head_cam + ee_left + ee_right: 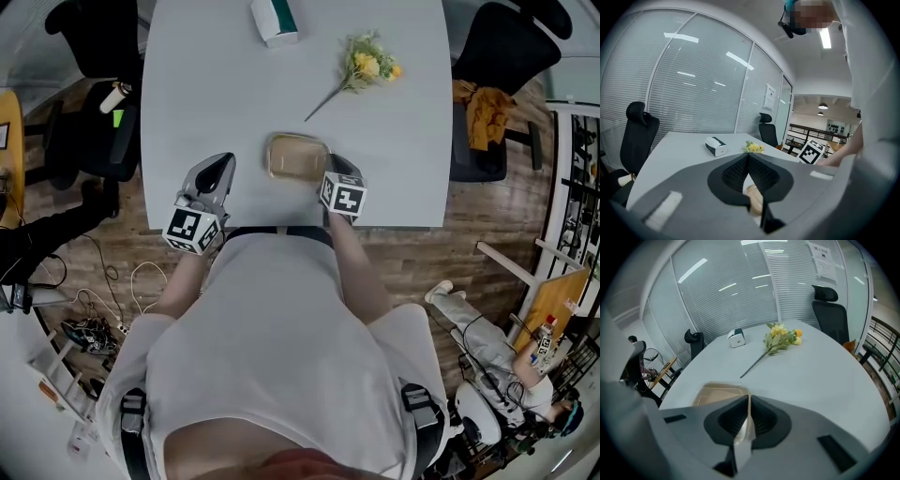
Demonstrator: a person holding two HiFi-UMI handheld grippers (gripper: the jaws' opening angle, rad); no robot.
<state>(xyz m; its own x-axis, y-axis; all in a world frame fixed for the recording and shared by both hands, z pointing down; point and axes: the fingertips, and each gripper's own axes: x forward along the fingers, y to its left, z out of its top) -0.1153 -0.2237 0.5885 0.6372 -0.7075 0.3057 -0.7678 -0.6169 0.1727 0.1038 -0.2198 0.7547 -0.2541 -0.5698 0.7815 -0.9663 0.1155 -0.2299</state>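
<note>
Right gripper (748,404): jaws closed on the thin clear rim at the right edge of the shallow tan container (295,157), which sits at centre frame near the table's (206,94) lower edge; its contents cannot be made out. Left gripper (223,167): jaws together, holding nothing, just left of the container and apart from it. Above, a yellow flower sprig (366,64) lies at upper right and a tissue box (274,21) at the top centre.

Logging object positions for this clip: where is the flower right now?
In the head view the flower lies on the far right of the table, right of the tissue box and beyond the container.
</note>
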